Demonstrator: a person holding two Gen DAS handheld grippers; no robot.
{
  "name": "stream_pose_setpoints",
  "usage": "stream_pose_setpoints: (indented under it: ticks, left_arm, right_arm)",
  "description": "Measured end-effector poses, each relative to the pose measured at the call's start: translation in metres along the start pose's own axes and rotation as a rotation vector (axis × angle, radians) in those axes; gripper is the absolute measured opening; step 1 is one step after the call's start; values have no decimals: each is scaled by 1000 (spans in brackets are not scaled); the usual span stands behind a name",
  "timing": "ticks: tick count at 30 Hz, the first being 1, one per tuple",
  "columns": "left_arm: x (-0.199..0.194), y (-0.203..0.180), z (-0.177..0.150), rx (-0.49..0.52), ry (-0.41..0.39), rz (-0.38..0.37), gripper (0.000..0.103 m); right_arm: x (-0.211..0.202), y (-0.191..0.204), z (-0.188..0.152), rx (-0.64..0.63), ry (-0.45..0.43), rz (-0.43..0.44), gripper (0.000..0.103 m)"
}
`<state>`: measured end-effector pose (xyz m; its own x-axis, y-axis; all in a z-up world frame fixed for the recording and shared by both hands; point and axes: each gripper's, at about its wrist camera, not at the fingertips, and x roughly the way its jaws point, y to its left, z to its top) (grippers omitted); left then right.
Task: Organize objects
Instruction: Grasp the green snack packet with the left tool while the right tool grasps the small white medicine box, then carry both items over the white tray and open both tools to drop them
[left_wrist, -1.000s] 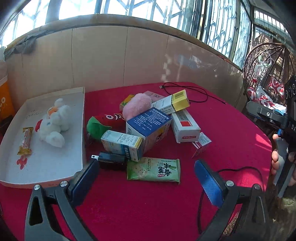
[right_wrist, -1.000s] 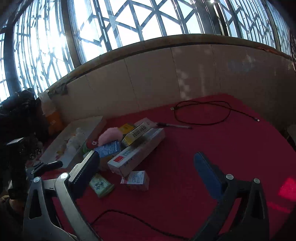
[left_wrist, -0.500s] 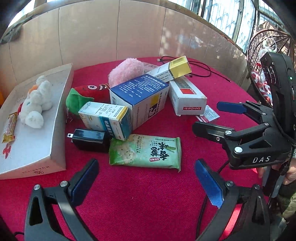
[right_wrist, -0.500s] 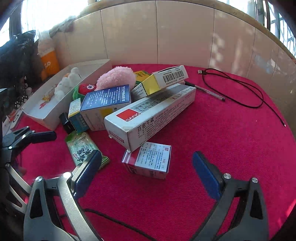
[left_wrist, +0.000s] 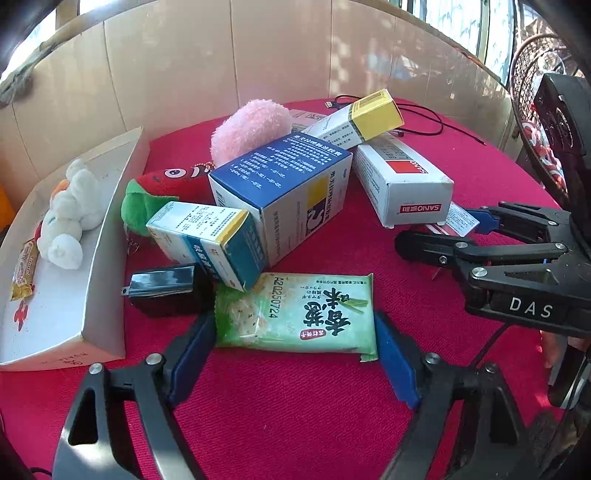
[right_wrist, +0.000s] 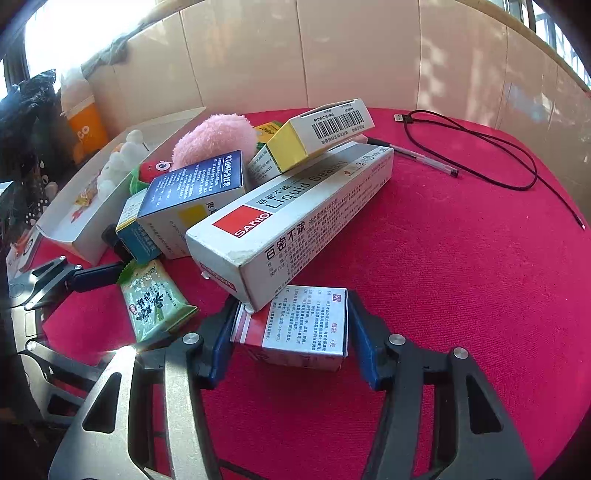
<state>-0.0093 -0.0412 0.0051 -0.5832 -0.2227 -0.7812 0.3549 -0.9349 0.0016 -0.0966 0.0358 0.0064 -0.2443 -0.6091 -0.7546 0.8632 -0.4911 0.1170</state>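
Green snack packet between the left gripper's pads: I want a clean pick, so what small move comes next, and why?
Probably finish closing, then lift. The left gripper, whose jaws have just been closing, straddles the green snack packet with a blue pad at each short end. The packet's far corner lies under the small teal box, so lifting may tip that box.

Readable stuff from where I sit: the long white box (right_wrist: 295, 218) at my 12 o'clock says "SANO" on a red square, then "Liquid Sealant" and 百密不疏 along its side. The green snack packet (left_wrist: 295, 314) between my left fingers is stamped "A20250724". My right gripper (left_wrist: 439, 240), over at 3 o'clock, has "DAS" on its body. The orange cup (right_wrist: 85, 129) at 10 o'clock shows "CO". The rest of the print is too small to read.
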Motion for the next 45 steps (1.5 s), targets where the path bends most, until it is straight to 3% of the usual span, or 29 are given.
stream_pose_setpoints:
  ticks: [4, 11, 20, 29, 45]
  left_arm:
    - [-5, -1, -4, 14, -17, -8, 71]
    - [-18, -6, -11, 13, -49, -28, 68]
    - [-47, -14, -12, 20, -166, -28, 68]
    - [-86, -12, -10, 24, -299, 0, 68]
    - [-127, 47, -15, -140, -407, 75, 68]
  right_arm:
    - [-6, 0, -5, 5, -6, 7, 53]
    - [-31, -3, -27, 16, -30, 28, 52]
    - [-82, -6, -31, 49, -188, 46, 52]
    - [-115, 19, -18, 10, -292, 80, 52]
    - [-140, 49, 0, -24, -372, 115, 52]
